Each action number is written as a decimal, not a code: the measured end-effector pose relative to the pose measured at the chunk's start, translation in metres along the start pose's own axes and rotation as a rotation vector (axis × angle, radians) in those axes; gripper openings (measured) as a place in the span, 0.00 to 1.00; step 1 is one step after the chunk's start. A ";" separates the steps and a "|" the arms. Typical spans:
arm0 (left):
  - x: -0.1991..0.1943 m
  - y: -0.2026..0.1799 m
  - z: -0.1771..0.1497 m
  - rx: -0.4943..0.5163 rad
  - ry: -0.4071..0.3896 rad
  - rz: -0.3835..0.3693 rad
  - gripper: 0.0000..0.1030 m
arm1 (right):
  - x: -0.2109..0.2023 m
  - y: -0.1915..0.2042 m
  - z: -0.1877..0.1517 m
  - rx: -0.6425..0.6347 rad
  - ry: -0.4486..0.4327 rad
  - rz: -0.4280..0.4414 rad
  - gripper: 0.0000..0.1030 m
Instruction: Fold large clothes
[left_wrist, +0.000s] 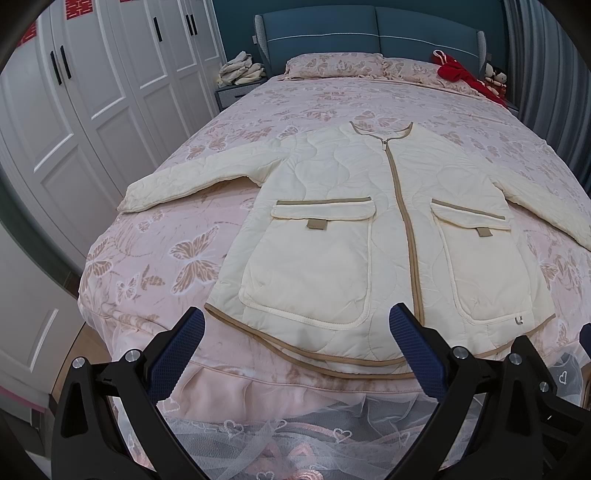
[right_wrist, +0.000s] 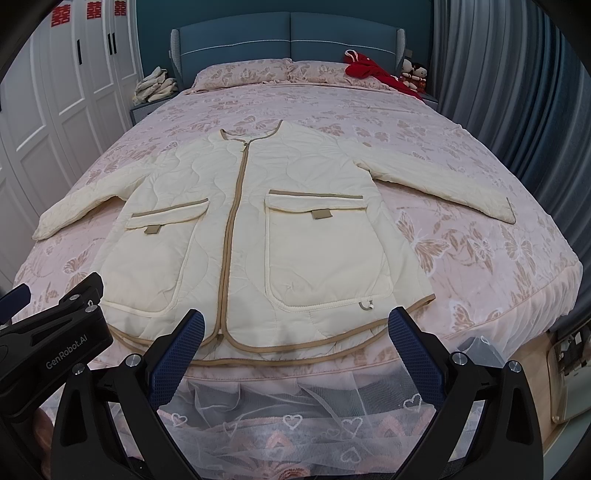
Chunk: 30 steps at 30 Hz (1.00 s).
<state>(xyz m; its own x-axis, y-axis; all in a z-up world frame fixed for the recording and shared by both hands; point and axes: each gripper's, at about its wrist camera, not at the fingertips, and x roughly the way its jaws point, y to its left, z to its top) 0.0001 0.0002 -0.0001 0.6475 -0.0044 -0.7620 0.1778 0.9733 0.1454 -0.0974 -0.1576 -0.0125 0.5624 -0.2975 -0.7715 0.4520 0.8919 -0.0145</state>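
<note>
A cream quilted jacket (left_wrist: 332, 206) with tan trim, a front zip and two flap pockets lies flat, face up, on the bed, sleeves spread to both sides. It also shows in the right wrist view (right_wrist: 229, 221). My left gripper (left_wrist: 295, 332) is open and empty, just short of the jacket's hem near the foot of the bed. My right gripper (right_wrist: 295, 328) is open and empty, also at the hem, to the right of the left one. The left gripper's body (right_wrist: 55, 332) shows at the lower left of the right wrist view.
The bed (left_wrist: 155, 258) has a pink butterfly cover and a lace skirt (right_wrist: 295, 424) at its foot. Pillows, a red garment (left_wrist: 465, 74) and dolls lie at the headboard. White wardrobe doors (left_wrist: 74, 110) stand left, grey curtains (right_wrist: 517, 92) right. A pile of clothes (left_wrist: 240, 70) rests on the nightstand.
</note>
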 end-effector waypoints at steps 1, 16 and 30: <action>0.000 0.000 0.000 0.000 0.000 0.000 0.95 | 0.000 0.000 0.000 0.000 0.000 0.000 0.95; 0.000 0.000 0.000 0.000 0.002 0.001 0.95 | 0.003 0.000 0.002 0.000 0.004 0.002 0.95; 0.032 -0.001 0.004 0.014 0.044 -0.015 0.95 | 0.046 -0.035 0.016 0.077 0.054 0.065 0.95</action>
<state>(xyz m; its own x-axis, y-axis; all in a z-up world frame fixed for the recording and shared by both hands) 0.0236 -0.0021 -0.0215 0.6114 -0.0081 -0.7913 0.1975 0.9699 0.1427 -0.0766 -0.2075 -0.0374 0.5549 -0.2189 -0.8026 0.4686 0.8794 0.0841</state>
